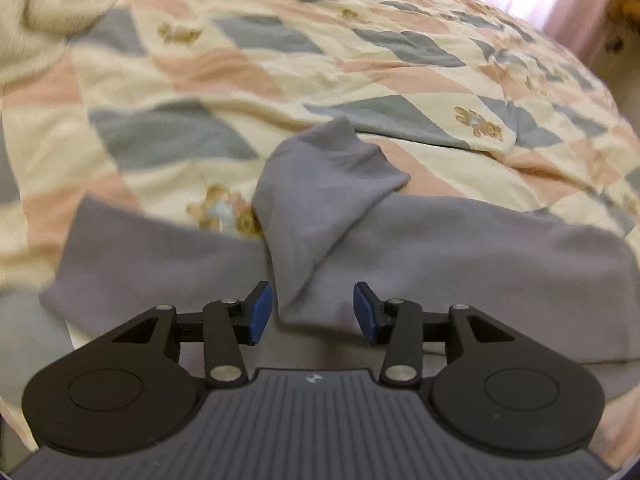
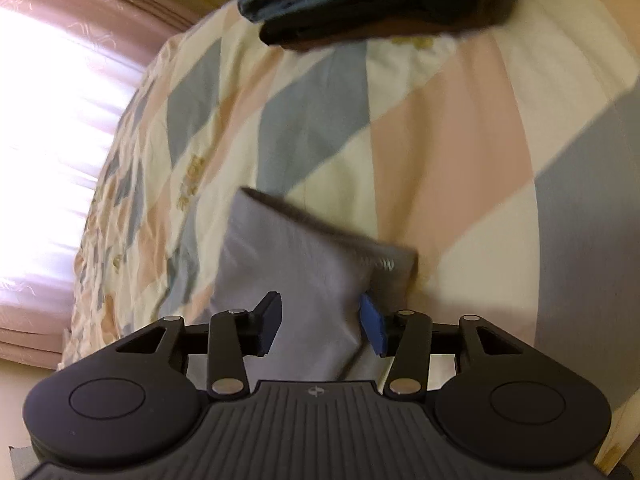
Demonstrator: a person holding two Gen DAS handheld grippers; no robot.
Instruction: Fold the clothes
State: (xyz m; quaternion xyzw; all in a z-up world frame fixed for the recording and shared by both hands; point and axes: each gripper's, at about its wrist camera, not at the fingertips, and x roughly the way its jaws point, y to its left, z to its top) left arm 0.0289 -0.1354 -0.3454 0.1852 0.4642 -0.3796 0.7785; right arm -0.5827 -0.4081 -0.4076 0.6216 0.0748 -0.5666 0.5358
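Mid-fold: both hand-held grippers, left (image 1: 313, 312) and right (image 2: 320, 322), stand open over the grey garment (image 1: 460, 264) on the bed (image 1: 200, 92); next likely needs regripping 1 edge.

My view of the dark folded pile (image 2: 372, 0) cut by the top edge, cream knit (image 1: 36, 20) blurred at left, grey garment's (image 1: 480, 264) near part hidden behind the gripper body
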